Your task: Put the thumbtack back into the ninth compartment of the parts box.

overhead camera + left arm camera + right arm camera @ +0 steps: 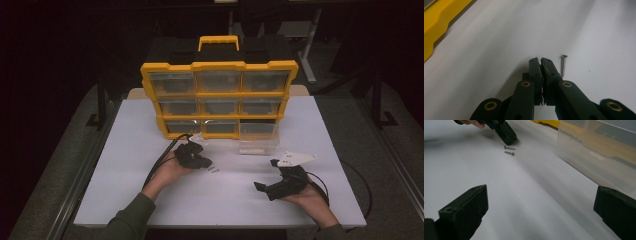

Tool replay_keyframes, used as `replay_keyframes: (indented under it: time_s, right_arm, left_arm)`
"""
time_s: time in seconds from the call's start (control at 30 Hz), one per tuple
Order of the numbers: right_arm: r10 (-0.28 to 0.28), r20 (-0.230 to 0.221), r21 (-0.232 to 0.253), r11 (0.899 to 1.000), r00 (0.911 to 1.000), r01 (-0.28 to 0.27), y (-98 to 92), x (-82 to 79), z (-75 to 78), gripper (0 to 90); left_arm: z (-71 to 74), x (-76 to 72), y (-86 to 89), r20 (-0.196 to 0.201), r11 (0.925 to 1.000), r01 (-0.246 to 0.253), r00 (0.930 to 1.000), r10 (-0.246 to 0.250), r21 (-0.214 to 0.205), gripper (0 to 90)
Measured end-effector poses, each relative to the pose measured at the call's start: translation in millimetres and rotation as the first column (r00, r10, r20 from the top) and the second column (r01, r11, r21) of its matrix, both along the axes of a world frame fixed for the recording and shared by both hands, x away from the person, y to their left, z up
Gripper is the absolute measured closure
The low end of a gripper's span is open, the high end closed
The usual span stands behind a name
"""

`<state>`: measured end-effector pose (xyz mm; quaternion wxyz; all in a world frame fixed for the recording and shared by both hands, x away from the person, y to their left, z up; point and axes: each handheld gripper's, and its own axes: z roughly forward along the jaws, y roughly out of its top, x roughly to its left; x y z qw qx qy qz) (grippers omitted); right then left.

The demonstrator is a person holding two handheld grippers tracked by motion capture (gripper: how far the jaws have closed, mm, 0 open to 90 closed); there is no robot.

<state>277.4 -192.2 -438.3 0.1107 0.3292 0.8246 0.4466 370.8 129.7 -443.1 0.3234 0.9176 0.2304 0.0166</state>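
left hand-held gripper [209, 162]: jaws pressed fully together, nothing visible between them, tips down on the table [150, 150]
screws [214, 169]: two small ones lying flat on the table, side by side, just past the left tips
screw vs left hand-held gripper, its own view: one screw [563, 65] at 3 o'clock of the tips, just beside, not touching
right hand-held gripper [265, 181]: jaws spread wide, holding nothing, resting low on the table
screws vs right hand-held gripper, its own view: at 11 o'clock, well apart [509, 150]
clear drawer [257, 145]: on the table at 12 o'clock of the right hand-held gripper, in front of the yellow organizer [218, 65]
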Motion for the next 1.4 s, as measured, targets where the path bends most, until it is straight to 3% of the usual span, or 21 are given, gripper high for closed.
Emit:
replay_keyframes:
  time_s: [0.07,0.6,1.13,1.4]
  right_arm:
    - [0.000,0.000,0.001,1.000,1.0000,0.000,-0.1,-0.1,0.1,0.0]
    - [-0.005,0.000,0.007,1.000,1.0000,0.005,-1.7,0.2,0.3,0.0]
    - [-0.004,0.000,0.010,1.000,1.0000,0.004,-1.8,0.0,0.6,0.0]
    - [-0.006,0.000,0.010,1.000,1.0000,0.006,-2.0,0.1,0.6,0.0]
  left_arm:
    - [1.5,0.6,0.0,-0.001,0.9999,0.009,1.0000,-0.009,0.010,87.3]
    - [28.3,7.6,-5.9,0.000,0.9986,0.044,0.9990,-0.044,-0.030,87.8]
    - [59.5,15.7,-20.9,0.008,0.9936,0.090,0.9959,-0.090,-0.068,87.7]
    - [75.2,20.9,-29.5,0.031,0.9890,0.125,0.9919,-0.123,-0.078,87.7]
